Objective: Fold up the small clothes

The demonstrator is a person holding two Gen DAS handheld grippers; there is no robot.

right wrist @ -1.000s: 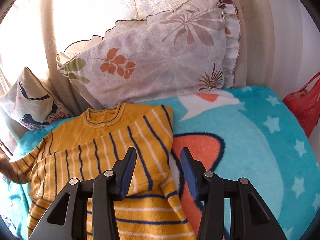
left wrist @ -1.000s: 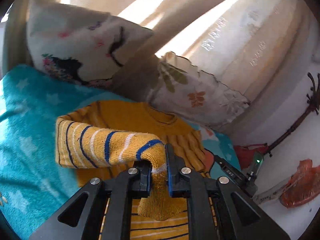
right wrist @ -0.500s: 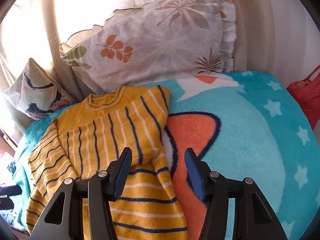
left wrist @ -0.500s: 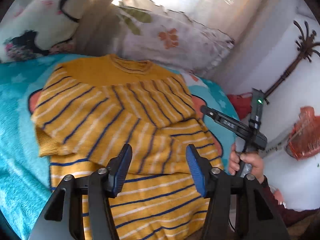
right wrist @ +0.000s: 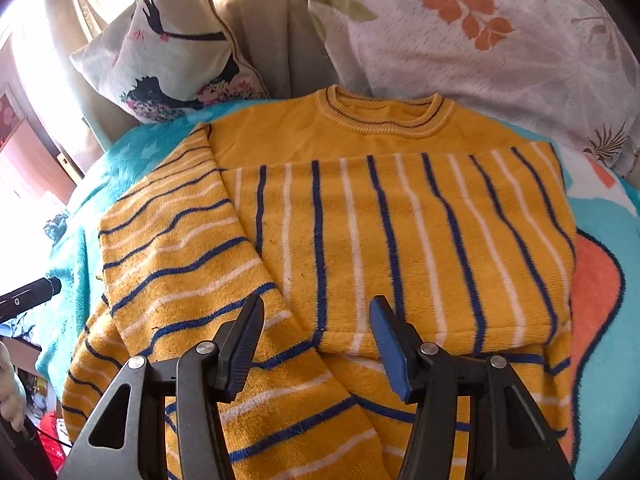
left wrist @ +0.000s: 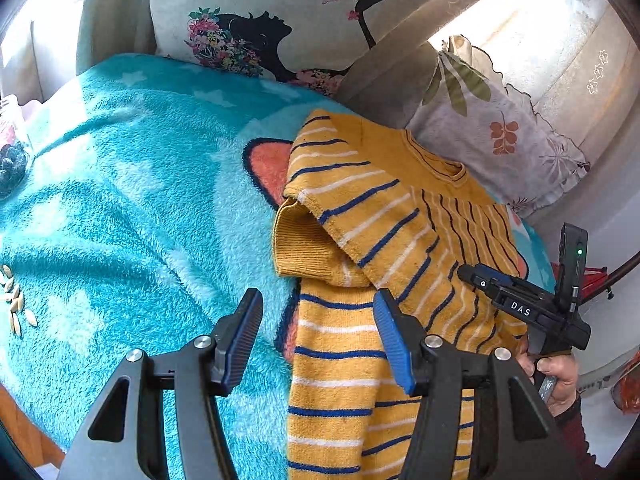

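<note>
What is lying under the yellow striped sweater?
The yellow striped sweater lies on a turquoise fleece blanket with white stars and an orange shape outlined in dark blue. The sweater covers most of that shape, so the full design stays hidden.

- One yellow striped sweater [right wrist: 360, 216] is lying on the bed, with two sleeves folded over its front.
- One teal fleece blanket [left wrist: 120, 208] is covering the bed, carrying one orange patch outlined in dark blue.
- Two pillows are leaning at the head: one silhouette-print pillow [left wrist: 280, 16] and one leaf-print pillow [right wrist: 500, 40].
- Two tools are showing: the left tool [left wrist: 318, 338] and the right tool [right wrist: 316, 342], each spreading two blue-padded fingers.
- A small cluster of pale seeds [left wrist: 16, 304] is lying on the blanket's edge; I am counting roughly six, though they are too small for certainty.
</note>
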